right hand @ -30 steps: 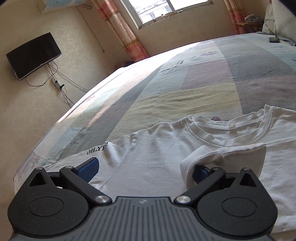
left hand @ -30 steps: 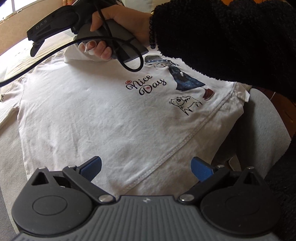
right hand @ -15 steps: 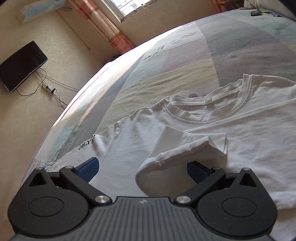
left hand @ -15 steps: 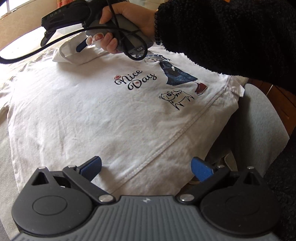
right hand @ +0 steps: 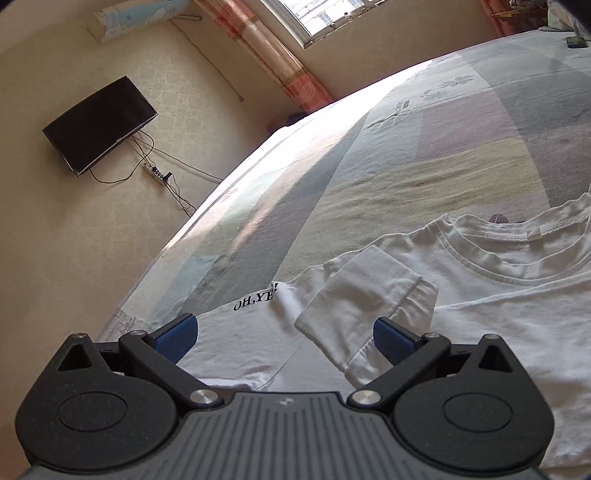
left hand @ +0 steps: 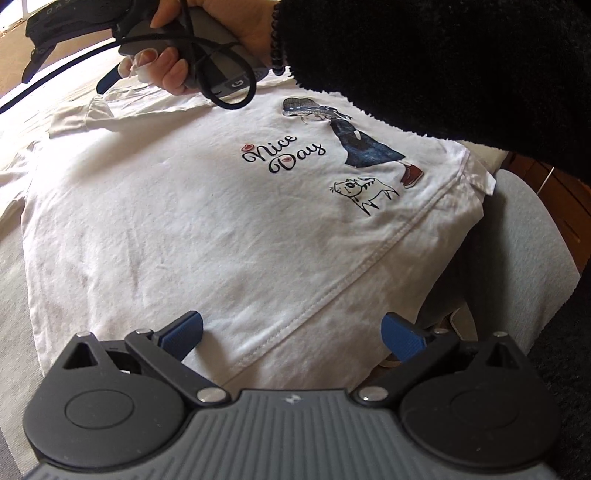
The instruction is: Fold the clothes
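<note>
A white T-shirt [left hand: 192,229] with a "Nice Day" print [left hand: 284,153] lies face up on the bed. My left gripper [left hand: 291,334] is open, low over the shirt's stitched hem [left hand: 354,273], holding nothing. A hand [left hand: 221,33] holds my right gripper [right hand: 284,338] over the far shoulder area. It is open, and a folded-over sleeve [right hand: 369,295] lies loose between its fingers on the shirt's chest. The collar [right hand: 517,240] is to the right of that sleeve. The other sleeve, printed "OH,YE" [right hand: 255,301], spreads out to the left.
The bed has a pastel patchwork sheet [right hand: 424,155] that runs to its far-left edge [right hand: 207,214]. On the wall hang a television [right hand: 99,123] and trailing cables [right hand: 162,173]. A black fuzzy sleeve [left hand: 461,66] fills the upper right of the left wrist view. Grey bedding [left hand: 517,240] drops off beside the shirt.
My right gripper moved left across the chest, and the sleeve now lies folded flat over the shirt toward the other sleeve. The left gripper barely shifted.
</note>
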`<state>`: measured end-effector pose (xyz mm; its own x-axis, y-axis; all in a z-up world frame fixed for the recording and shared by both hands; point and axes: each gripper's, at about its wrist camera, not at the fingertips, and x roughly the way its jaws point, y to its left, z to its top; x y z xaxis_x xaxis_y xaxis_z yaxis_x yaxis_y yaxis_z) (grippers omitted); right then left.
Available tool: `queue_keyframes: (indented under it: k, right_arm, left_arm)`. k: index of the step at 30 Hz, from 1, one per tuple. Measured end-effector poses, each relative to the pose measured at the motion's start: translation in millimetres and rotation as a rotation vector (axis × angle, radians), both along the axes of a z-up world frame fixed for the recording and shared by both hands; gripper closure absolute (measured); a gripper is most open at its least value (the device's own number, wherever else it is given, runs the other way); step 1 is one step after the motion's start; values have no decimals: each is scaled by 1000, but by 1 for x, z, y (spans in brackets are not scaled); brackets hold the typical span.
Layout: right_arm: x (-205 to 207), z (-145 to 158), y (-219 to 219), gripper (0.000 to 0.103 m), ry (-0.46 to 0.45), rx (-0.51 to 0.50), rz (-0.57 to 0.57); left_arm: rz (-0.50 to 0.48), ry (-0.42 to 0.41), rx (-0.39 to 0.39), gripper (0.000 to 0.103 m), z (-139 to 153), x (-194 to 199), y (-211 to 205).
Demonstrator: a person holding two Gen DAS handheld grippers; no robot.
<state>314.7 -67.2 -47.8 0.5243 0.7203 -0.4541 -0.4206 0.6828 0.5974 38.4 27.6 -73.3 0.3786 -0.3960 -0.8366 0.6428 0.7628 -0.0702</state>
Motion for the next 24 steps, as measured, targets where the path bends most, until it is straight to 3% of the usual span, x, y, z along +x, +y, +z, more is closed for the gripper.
queue_keyframes:
  k: [4,10,15,20,22,24]
  right_arm:
    - [-4,7,-37,0,0,-18,-80]
    - [-20,26,-134,0,-24,-21,-269]
    - [-48,20,-205,0,-7,-15,-397]
    - [-80,-11,-233,0,40,-16,-406]
    - [-85,-22,-226,0,44,-101,-373]
    - [-89,-27,-215,0,13,-164,-336]
  left_arm:
    - [4,2,9,1,-2,0,-1]
    - [13,0,32,1,-2,1,-2]
    - [72,-11,60,1,4,13,6]
    - [169,-29,86,1,19,46,21]
    - [207,-49,96,1,29,66,25]
    - [261,-51,45,1,37,91,27]
